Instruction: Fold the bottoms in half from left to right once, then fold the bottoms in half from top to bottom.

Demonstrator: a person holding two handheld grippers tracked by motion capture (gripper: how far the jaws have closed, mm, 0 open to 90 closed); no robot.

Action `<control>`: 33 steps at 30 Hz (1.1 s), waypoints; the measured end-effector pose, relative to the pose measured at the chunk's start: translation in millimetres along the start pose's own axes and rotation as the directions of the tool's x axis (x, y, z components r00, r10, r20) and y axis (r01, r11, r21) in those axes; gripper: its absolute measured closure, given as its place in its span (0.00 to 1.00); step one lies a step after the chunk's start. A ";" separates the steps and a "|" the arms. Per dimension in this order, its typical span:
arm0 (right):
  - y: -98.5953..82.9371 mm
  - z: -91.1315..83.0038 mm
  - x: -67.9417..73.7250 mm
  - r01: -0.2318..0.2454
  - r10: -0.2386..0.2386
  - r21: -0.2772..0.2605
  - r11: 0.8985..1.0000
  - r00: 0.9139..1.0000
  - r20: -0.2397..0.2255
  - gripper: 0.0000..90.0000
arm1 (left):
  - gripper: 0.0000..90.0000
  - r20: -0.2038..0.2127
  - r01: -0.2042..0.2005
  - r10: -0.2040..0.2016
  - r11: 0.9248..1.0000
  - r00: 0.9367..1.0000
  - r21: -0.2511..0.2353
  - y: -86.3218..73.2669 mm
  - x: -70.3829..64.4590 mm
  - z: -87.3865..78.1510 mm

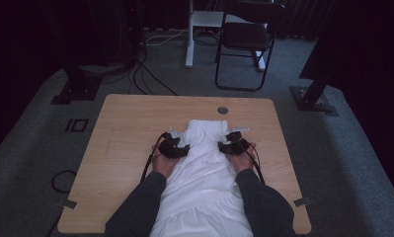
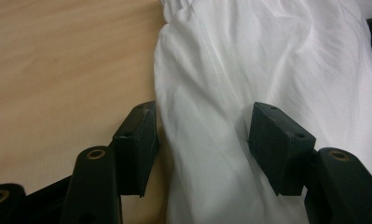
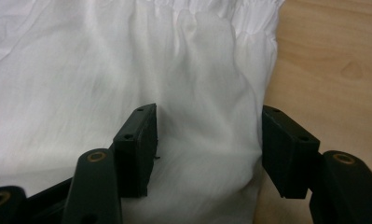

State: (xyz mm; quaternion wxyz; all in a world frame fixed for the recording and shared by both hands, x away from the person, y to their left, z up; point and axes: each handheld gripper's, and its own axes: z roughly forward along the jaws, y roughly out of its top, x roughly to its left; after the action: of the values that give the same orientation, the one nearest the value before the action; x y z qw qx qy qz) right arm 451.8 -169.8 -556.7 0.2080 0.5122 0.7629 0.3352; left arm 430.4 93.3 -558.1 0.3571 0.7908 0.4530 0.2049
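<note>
White garment [image 1: 204, 168] stretched down the middle of the tabletop [image 1: 130, 128] in the high view, gathered waistband toward the upper centre of the frame, the wider hem running off the bottom edge between the person's dark sleeves. Left tongs [image 1: 180, 149] sit at the cloth's left edge, just left of centre frame; right tongs [image 1: 226, 146] mirror them at the cloth's right edge, just right of centre. Both hands low on the fabric, level with each other, just below the waistband.

Over to the left gripper view: the left tongs [image 2: 203, 140] are spread wide, one jaw down on bare wood at lower left, the other pressed into white cloth at lower right, the garment's side edge running between them. Nothing pinched, jaws apart.

Right gripper view, same picture flipped: the right tongs [image 3: 209, 140] gape open, left jaw on the fabric, right jaw just past the cloth's border over the wood, the edge bulging up between them. Gathered waistband along the top of that frame
</note>
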 end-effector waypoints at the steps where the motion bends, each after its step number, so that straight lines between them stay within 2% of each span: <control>1: 0.0 0.0 0.0 0.000 0.000 0.000 1.000 1.000 0.000 0.45 | 0.48 0.000 0.000 0.000 1.000 1.000 0.000 0.0 0.0 0.0; 2: -7.2 -6.6 3.8 0.004 -0.004 -0.002 1.000 1.000 -0.007 0.45 | 0.48 0.002 -0.006 0.006 1.000 1.000 0.000 -9.1 -6.4 -9.5; 3: -7.2 -6.6 3.8 0.004 -0.004 -0.002 1.000 1.000 -0.007 0.45 | 0.48 0.002 -0.006 0.006 1.000 1.000 0.000 -9.1 -6.4 -9.5; 4: -17.2 -14.8 8.3 0.011 -0.011 -0.011 1.000 1.000 -0.015 0.45 | 0.48 0.005 -0.006 0.006 1.000 1.000 -0.001 -18.4 -12.5 -19.0; 5: -17.2 -14.8 8.3 0.011 -0.011 -0.011 1.000 1.000 -0.015 0.45 | 0.48 0.005 -0.006 0.006 1.000 1.000 -0.001 -18.4 -12.5 -19.0; 6: -27.3 -23.4 13.0 0.024 -0.025 -0.018 1.000 0.999 -0.027 0.45 | 0.48 0.008 -0.009 0.009 1.000 1.000 -0.002 -26.3 -17.4 -27.1; 7: -30.2 -25.8 14.5 0.027 -0.028 -0.021 0.999 0.999 -0.030 0.45 | 0.48 0.008 -0.009 0.009 1.000 1.000 -0.002 -26.3 -17.4 -27.1; 8: -34.5 -29.3 16.5 0.034 -0.034 -0.025 0.999 0.999 -0.037 0.45 | 0.48 0.007 -0.009 0.009 1.000 1.000 -0.001 -33.6 -23.2 -34.7; 13: -44.3 -35.7 21.7 0.046 -0.048 -0.048 0.998 0.998 -0.049 0.45 | 0.48 0.006 -0.013 0.013 1.000 1.000 -0.001 -42.4 -31.2 -43.6; 14: -44.6 -35.8 22.0 0.046 -0.048 -0.049 0.998 0.998 -0.050 0.45 | 0.48 0.002 -0.027 0.027 1.000 1.000 0.001 -43.3 -33.6 -44.4; 18: -44.6 -35.6 21.9 0.048 -0.051 -0.049 0.998 0.997 -0.052 0.45 | 0.48 0.016 -0.021 0.021 1.000 1.000 0.001 -42.0 -32.9 -43.1; 19: -44.7 -35.6 21.9 0.048 -0.051 -0.050 0.998 0.997 -0.052 0.45 | 0.45 0.023 -0.020 0.019 1.000 1.000 0.003 -41.5 -32.4 -42.9; 20: -44.8 -35.6 21.9 0.048 -0.051 -0.051 0.998 0.997 -0.052 0.45 | 0.43 0.036 -0.013 0.012 1.000 0.999 0.009 -40.1 -31.1 -42.6; 21: -44.9 -35.6 21.9 0.049 -0.052 -0.052 0.997 0.997 -0.052 0.45 | 0.43 0.050 -0.001 -0.001 0.999 0.999 0.037 -35.5 -27.4 -43.0; 22: -45.1 -35.6 21.9 0.049 -0.052 -0.054 0.997 0.997 -0.052 0.45 | 0.42 0.040 0.006 -0.007 0.999 0.999 0.040 -30.8 -24.4 -44.3; 24: -45.5 -35.5 22.2 0.048 -0.050 -0.057 0.997 0.997 -0.051 0.45 | 0.42 0.050 0.021 -0.021 1.000 0.999 0.002 -16.2 -16.5 -50.4; 27: -45.6 -35.3 22.6 0.049 -0.052 -0.059 0.997 0.997 -0.049 0.45 | 0.38 0.038 -0.015 0.016 0.999 0.999 -0.031 7.7 -9.1 -50.7; 30: -45.7 -35.3 22.9 0.044 -0.047 -0.060 0.997 0.998 -0.049 0.45 | 0.35 0.066 -0.013 0.016 0.999 0.998 -0.035 24.2 -1.5 -32.1; 33: -45.9 -35.3 22.9 0.045 -0.048 -0.061 0.997 0.998 -0.049 0.45 | 0.33 0.072 -0.048 0.047 0.999 0.996 0.015 23.1 -3.3 -9.5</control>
State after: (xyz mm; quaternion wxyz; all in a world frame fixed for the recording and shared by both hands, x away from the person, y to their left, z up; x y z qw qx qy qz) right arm 390.1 -170.7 -565.0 0.2115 0.4792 0.7692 0.3660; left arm 435.8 86.4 -534.5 0.3615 0.8111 0.4226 0.1813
